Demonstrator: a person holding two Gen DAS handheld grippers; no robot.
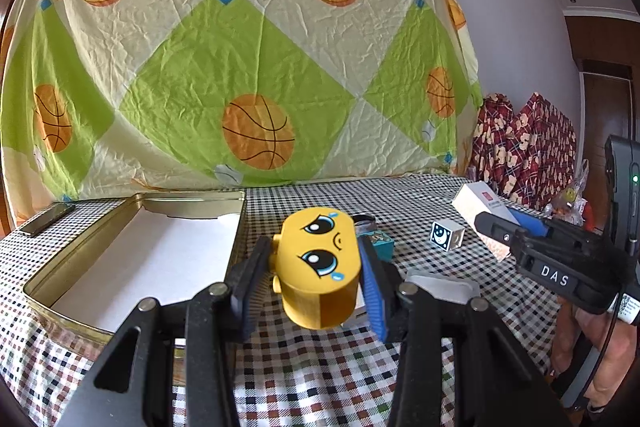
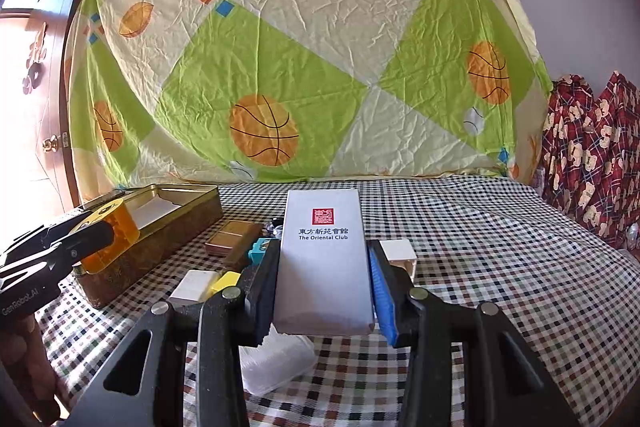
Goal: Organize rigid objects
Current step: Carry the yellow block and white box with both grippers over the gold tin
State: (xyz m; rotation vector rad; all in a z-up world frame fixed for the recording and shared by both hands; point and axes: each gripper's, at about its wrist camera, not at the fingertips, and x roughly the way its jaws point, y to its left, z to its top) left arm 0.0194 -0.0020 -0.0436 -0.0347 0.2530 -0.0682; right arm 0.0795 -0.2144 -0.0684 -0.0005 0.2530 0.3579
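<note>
Checked cloth underlies rounded yellow block and flat white box.

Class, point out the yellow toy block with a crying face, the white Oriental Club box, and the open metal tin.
Yellow face block (image 1: 320, 263), left wrist view, its face.
White box (image 2: 323, 259), right wrist view, its top.
Metal tin (image 1: 132, 211), left wrist view, its rim.

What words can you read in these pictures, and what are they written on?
"The Oriental Club", under a red seal and a row of Chinese characters: on the tall white cardboard box held in the right claw.
"DAS": on the black body of the right claw, seen from the left camera.
"GenRobot.AI": on the black body of the left claw, seen from the right camera.
The small white sticker is too small to read.
</note>
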